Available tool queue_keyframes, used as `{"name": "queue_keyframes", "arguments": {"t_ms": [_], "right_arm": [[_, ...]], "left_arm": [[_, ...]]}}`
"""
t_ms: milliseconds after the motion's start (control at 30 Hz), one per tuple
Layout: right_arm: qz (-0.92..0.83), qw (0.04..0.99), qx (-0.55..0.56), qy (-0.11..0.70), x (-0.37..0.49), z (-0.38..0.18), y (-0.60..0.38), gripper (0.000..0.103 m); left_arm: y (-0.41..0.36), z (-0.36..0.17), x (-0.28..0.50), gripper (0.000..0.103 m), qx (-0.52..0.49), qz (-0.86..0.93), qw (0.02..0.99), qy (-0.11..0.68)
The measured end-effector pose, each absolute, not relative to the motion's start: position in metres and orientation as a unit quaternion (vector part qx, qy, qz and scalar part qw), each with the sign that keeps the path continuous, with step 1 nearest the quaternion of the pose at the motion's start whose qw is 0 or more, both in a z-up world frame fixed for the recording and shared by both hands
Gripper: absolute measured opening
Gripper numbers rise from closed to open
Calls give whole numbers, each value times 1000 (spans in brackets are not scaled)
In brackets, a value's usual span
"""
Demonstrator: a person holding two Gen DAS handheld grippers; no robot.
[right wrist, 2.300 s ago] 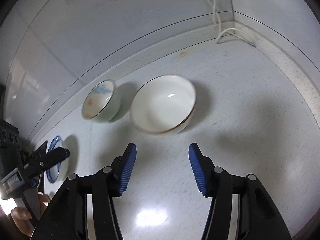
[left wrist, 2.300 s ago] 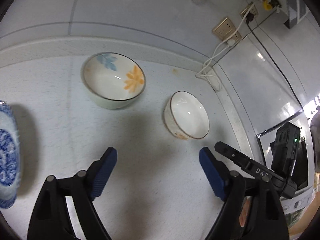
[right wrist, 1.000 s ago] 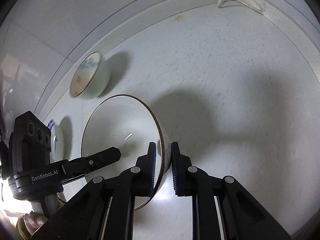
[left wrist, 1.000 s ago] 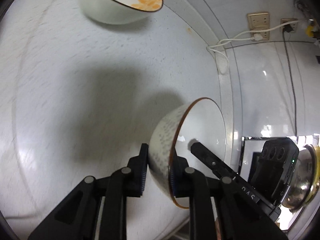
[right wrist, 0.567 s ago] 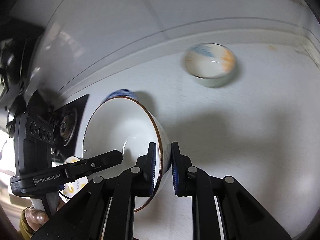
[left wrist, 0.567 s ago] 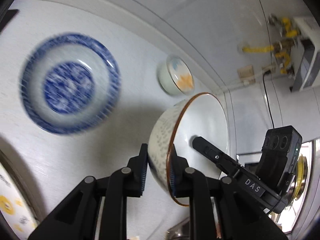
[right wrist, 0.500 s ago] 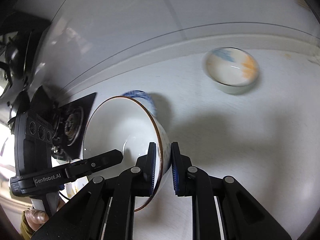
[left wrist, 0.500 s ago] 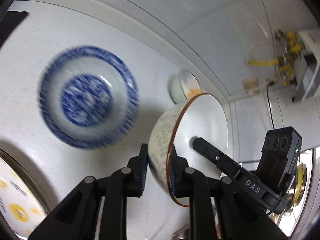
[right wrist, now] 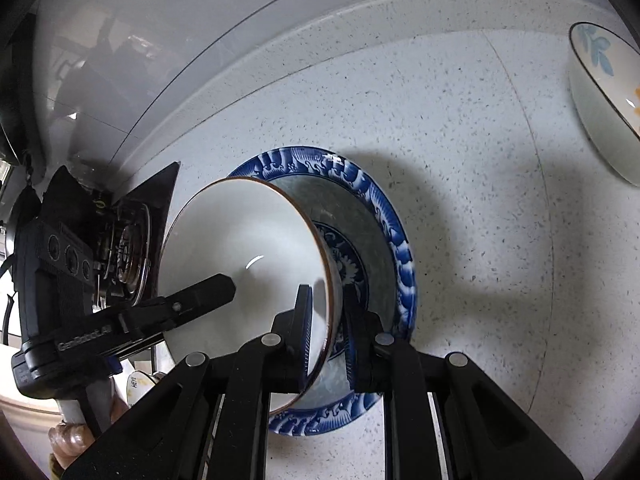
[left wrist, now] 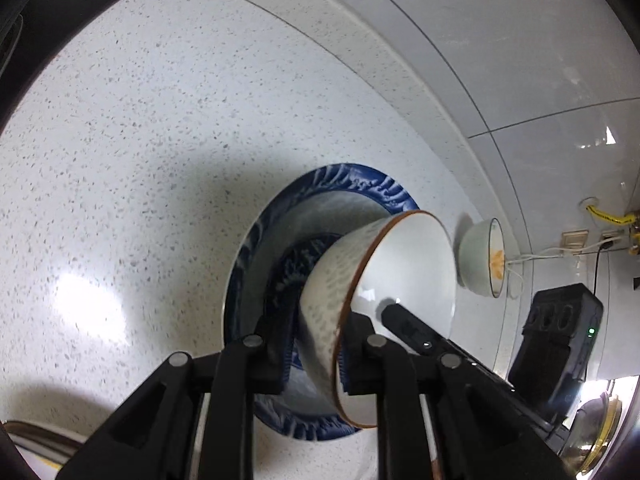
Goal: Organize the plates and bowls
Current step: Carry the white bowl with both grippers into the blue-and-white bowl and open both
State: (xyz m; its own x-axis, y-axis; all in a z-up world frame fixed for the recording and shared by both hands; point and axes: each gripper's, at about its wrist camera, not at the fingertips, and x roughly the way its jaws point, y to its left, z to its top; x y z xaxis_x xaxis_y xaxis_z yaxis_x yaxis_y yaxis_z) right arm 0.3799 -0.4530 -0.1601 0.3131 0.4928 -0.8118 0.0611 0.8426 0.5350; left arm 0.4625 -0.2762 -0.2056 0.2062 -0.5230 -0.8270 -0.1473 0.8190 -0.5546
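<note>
Left wrist view: the left gripper [left wrist: 316, 354] was clamped on the rim of the white bowl [left wrist: 404, 276], held over the blue plate [left wrist: 352, 182] on the worktop [left wrist: 140, 160]. A flowered bowl [left wrist: 478, 258] stood near the worktop's back edge.

Right wrist view: the right gripper [right wrist: 326, 342] pinched the white bowl's [right wrist: 240, 248] opposite rim above the blue plate [right wrist: 384, 216].

White speckled stone countertop [left wrist: 168, 128]: spreads ahead of and beneath the tools. Glossy white tiled wall [left wrist: 500, 40]: beyond the counter's far edge. Black gas hob [right wrist: 128, 248]: left of the right tool. Beige wall sockets [left wrist: 576, 236], white cable [left wrist: 516, 268], yellow hose [left wrist: 604, 216]: far right of the left tool.
</note>
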Motion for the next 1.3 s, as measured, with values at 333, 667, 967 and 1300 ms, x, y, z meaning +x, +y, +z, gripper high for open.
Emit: {"name": "queue_keyframes", "arguments": {"t_ms": [333, 667, 967, 1300], "right_arm": [[131, 778, 208, 578, 389, -160, -441, 15], [116, 779, 198, 584, 393, -164, -435, 18], [105, 800, 177, 563, 387, -144, -440, 34], [101, 835, 166, 515, 355, -110, -467, 51]], "left_arm": [[-297, -202, 479, 16, -226, -121, 747, 614], [-277, -187, 470, 16, -213, -116, 762, 601], [-265, -171, 460, 16, -205, -112, 772, 591], [-245, -124, 434, 66, -171, -101, 821, 535]]}}
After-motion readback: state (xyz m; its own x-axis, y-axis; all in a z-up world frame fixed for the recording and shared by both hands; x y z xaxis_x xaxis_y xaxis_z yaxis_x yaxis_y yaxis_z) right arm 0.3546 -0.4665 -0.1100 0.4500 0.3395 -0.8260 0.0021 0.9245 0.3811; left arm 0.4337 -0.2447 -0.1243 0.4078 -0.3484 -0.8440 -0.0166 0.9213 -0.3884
